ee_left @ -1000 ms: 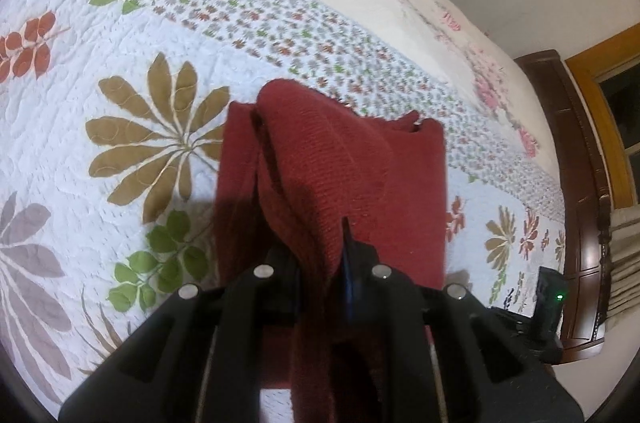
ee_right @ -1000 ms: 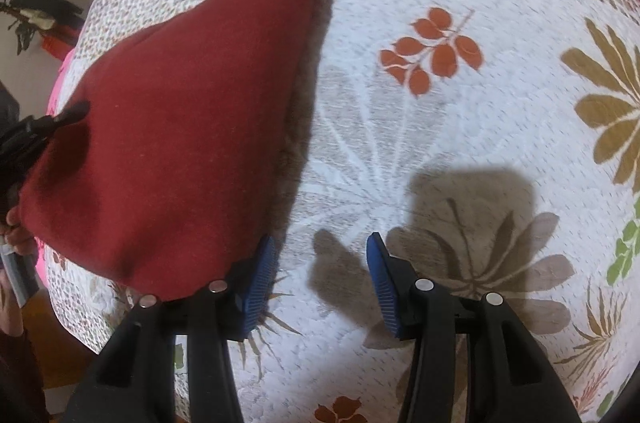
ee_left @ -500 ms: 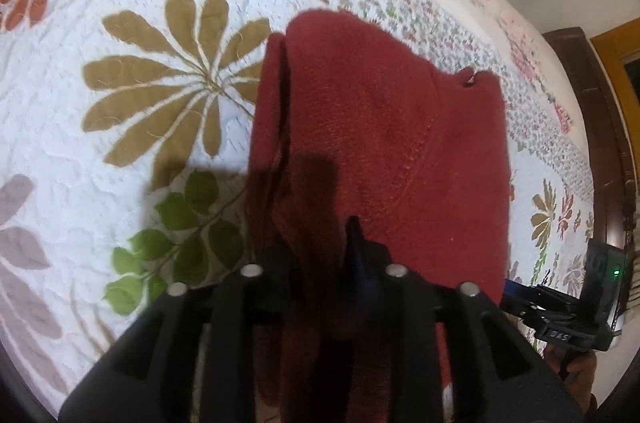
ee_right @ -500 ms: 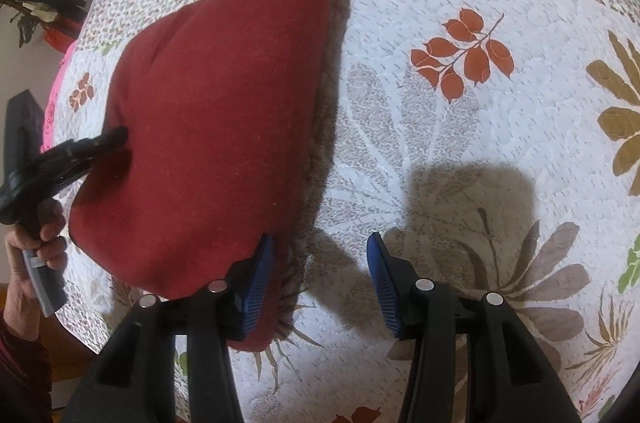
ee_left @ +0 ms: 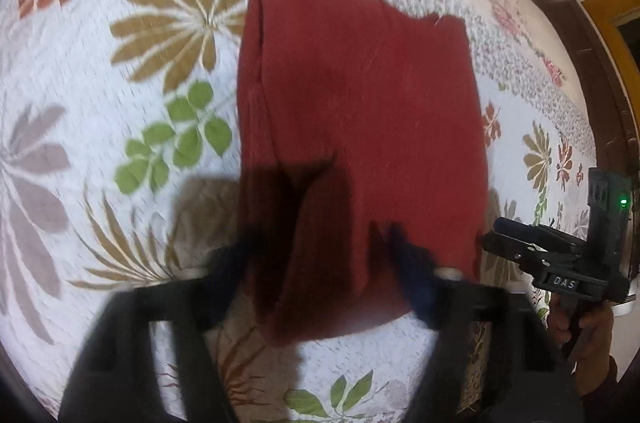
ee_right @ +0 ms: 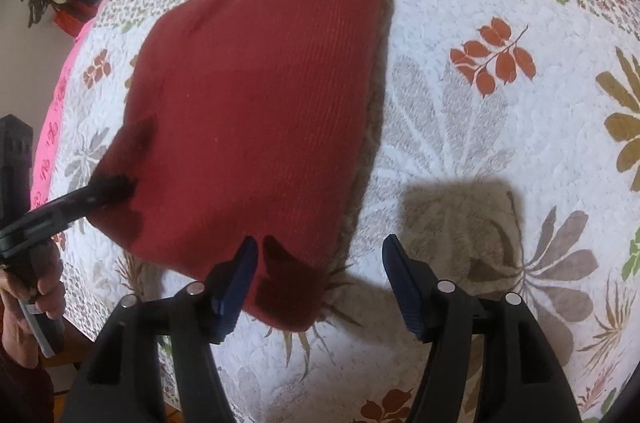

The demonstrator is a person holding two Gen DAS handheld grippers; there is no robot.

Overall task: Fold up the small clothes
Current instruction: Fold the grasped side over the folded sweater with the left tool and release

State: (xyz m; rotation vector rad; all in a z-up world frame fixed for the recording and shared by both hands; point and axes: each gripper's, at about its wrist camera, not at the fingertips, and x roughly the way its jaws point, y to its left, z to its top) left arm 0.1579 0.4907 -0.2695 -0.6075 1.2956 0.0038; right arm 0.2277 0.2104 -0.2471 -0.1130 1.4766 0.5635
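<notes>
Left wrist view shows the floral quilt [ee_left: 100,127] covering the bed, a broad soft surface that serves as the folding table. On it, near the middle, lies the dark red knit garment [ee_left: 360,127], already doubled into a rough rectangle with layered edges showing along its left side; it lies flat enough to suggest the fold is nearly done.

In the right wrist view that garment [ee_right: 256,111] fills the left half, its near corner reaching down between the fingers of the right gripper [ee_right: 320,283]. Those jaws are spread wide, and only the left blue pad [ee_right: 236,283] sits against the cloth edge, so nothing is pinched; it looks poised to steady or tidy that corner.

Smaller still, the left gripper [ee_left: 320,271] is motion-blurred in its own camera. Its jaws appear parted around the garment's near edge, probably letting go, though how wide I cannot tell. A hand [ee_right: 38,303] holds its handle at the frame's left edge.
</notes>
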